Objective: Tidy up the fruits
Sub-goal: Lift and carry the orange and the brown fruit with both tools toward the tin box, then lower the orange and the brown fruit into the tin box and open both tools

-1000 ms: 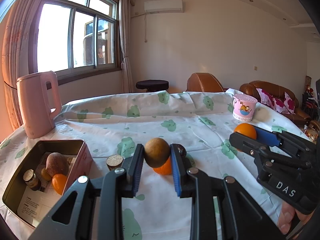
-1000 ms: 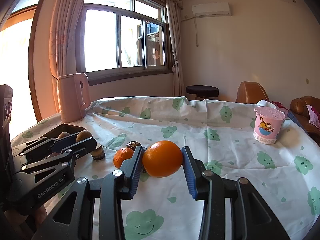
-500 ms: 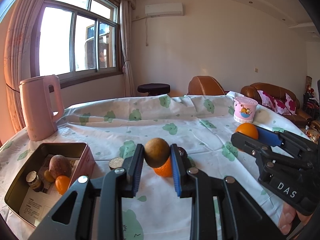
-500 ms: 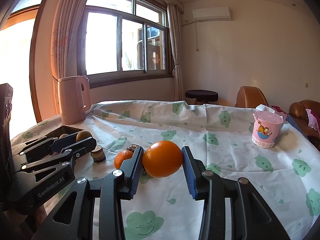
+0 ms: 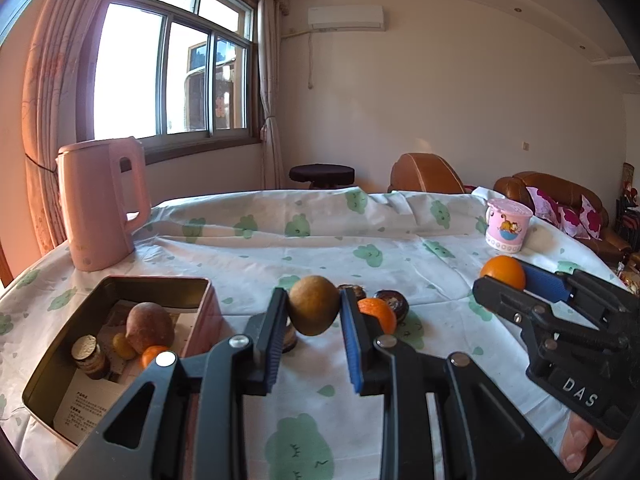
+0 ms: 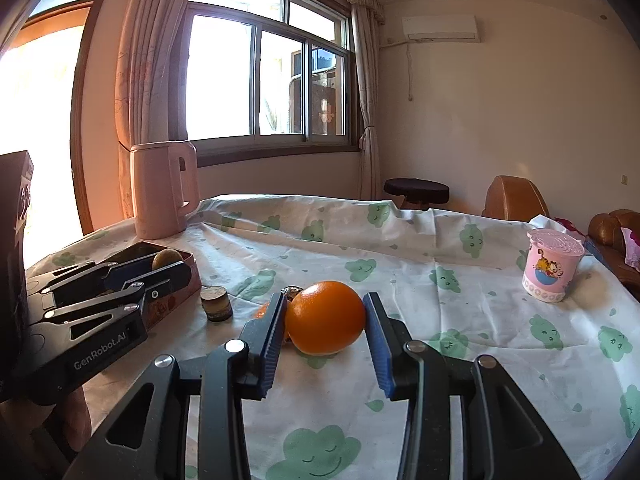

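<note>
**A:** What does your left wrist view give you?

**B:** My left tongs (image 5: 313, 316) are pinching a brown round fruit (image 5: 314, 305) between the pads, lifted off the surface (image 5: 256, 248). Left of them and slightly below sits the open tin box (image 5: 48, 380) with a russet fruit (image 5: 149, 326), a small orange piece and a little jar inside. Just behind the right pad lies a small orange (image 5: 378, 312), beside two dark round items. Off to the right, my right tongs (image 5: 506, 280) grip the big orange (image 5: 503, 273).

**A:** And the right wrist view?

**B:** My right tongs (image 6: 325, 324) are clamped on the big orange (image 6: 326, 317), both pads touching it. The left tongs (image 6: 172, 266) show far left with the brown fruit (image 6: 167, 258) over the tin's edge. A small jar (image 6: 216, 303) stands between the two. A pink cup (image 6: 551, 265) is well off to the right.
</note>
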`<state>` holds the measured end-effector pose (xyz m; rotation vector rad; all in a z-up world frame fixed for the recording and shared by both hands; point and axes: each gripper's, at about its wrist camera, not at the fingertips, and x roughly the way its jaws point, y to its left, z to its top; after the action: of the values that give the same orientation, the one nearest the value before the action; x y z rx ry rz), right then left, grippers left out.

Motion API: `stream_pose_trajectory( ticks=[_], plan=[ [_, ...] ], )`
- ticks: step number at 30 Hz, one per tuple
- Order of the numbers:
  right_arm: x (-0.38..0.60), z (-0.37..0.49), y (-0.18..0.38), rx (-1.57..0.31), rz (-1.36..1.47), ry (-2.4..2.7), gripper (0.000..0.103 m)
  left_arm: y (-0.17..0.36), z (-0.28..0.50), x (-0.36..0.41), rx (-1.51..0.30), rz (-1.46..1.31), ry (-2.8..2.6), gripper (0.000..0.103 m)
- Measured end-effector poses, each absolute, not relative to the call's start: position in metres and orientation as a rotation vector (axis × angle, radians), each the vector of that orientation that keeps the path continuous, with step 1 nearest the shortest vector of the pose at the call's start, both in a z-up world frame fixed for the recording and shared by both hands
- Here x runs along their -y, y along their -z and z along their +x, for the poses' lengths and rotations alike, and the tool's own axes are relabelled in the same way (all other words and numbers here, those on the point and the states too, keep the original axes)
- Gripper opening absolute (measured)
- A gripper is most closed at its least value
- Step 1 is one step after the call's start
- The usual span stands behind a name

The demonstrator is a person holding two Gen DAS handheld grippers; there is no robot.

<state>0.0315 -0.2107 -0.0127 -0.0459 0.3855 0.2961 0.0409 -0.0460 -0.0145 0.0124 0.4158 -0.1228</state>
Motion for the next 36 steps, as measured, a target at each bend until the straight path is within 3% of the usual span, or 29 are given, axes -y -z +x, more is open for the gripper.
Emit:
stream_pose_trajectory(
  ticks=[36],
  plan=[
    [0.084, 0.037, -0.009, -0.387, -0.176, -0.523, 0.041, 0.017, 0.033, -0.060, -0.449, -0.072, -0.052, 0.028]
  ],
)
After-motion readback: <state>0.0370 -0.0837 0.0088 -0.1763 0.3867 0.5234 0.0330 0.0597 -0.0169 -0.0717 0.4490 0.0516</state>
